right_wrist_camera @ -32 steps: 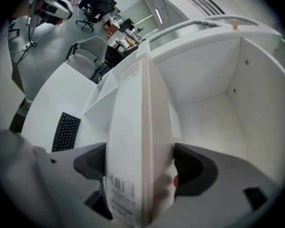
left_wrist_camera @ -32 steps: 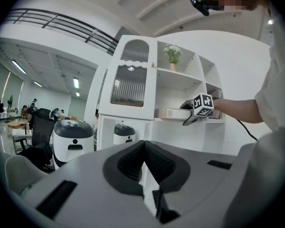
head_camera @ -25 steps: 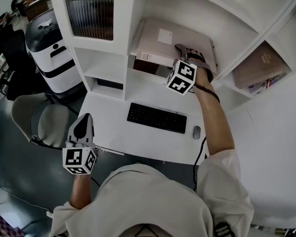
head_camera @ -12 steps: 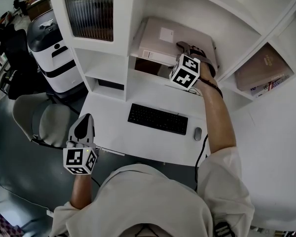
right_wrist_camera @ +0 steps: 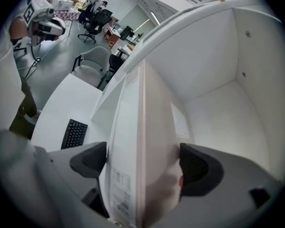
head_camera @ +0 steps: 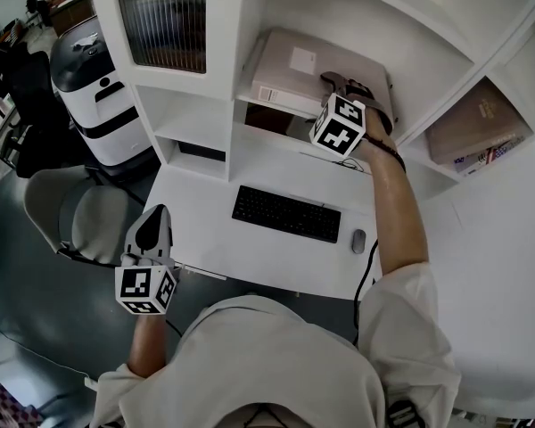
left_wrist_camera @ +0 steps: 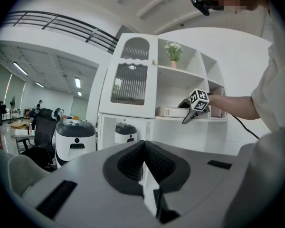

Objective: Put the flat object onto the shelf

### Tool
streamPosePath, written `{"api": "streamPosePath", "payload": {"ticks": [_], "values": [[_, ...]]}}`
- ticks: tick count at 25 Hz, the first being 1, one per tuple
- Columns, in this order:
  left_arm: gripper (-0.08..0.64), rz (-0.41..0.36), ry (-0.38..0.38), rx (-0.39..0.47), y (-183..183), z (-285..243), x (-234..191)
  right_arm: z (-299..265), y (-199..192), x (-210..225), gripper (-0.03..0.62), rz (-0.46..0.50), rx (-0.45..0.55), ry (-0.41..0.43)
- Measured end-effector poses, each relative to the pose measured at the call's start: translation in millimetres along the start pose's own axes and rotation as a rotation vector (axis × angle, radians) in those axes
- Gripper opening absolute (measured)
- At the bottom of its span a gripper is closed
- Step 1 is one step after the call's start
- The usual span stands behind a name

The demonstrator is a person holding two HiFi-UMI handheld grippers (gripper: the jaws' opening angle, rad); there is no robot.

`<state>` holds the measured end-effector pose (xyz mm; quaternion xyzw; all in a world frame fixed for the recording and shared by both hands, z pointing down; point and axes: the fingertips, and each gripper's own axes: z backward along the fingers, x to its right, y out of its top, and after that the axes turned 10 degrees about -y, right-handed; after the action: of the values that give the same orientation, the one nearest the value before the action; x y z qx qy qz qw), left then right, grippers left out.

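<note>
So the flat box [head_camera: 294, 74] is lying on its big face in the middle compartment of the white shelf unit [head_camera: 246, 25], above the desk. The right gripper [right_wrist_camera: 141, 161] is at its near end, with the box between the jaws. They've just been opening and are about as wide as they go, so the pads look off the box.

The left gripper [head_camera: 150, 234] hangs off the desk's left edge, jaws closed together with nothing in them.

Below the shelf, the white desk [head_camera: 205, 212] has a black keyboard [head_camera: 283, 213] with a mouse [head_camera: 356, 240] just beside it. A ribbed-glass cabinet door [head_camera: 160, 16] sits left of the box, and more books [head_camera: 473, 123] are in the right compartment. A grey chair [head_camera: 80, 217] and a white-and-black machine [head_camera: 94, 78] stand on the grey floor to the left.
</note>
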<state>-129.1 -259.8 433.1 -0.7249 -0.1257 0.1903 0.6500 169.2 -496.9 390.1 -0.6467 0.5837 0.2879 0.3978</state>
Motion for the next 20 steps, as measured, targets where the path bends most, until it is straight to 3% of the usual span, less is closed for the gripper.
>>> {"api": "streamPosePath", "payload": {"ticks": [9, 20], "values": [[-0.008, 0.004, -0.024, 0.002, -1.2, 0.4, 4.1, 22.4, -2.9, 4.8, 0.468, 0.007, 0.014, -0.035], [-0.008, -0.003, -0.076, 0.007, 1.2, 0.4, 15.0, 72.8, 1.7, 13.8, 0.253, -0.073, 0.083, -0.260]]}}
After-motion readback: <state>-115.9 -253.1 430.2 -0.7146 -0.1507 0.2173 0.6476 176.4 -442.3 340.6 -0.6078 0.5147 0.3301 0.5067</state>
